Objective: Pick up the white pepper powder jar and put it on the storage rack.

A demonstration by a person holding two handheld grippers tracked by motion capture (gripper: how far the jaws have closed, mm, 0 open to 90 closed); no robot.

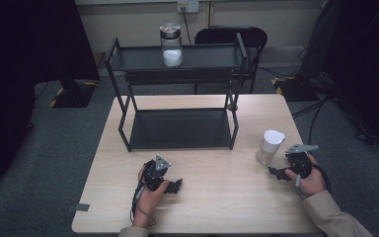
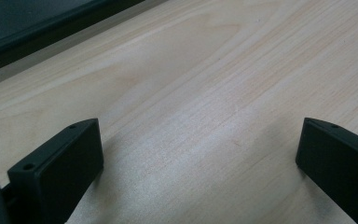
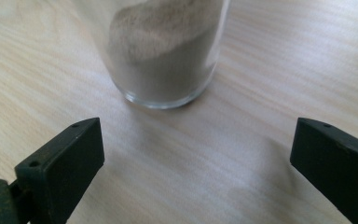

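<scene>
Work has barely begun: right tool (image 1: 276, 172), jaws spread, faces the powder jar (image 1: 269, 146) near the desk's (image 1: 217, 197) right edge, ungrasped; left tool (image 1: 173, 185) rests spread, empty.

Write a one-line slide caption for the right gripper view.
Open right tool facing a glass jar of powder on the wooden table.
</scene>
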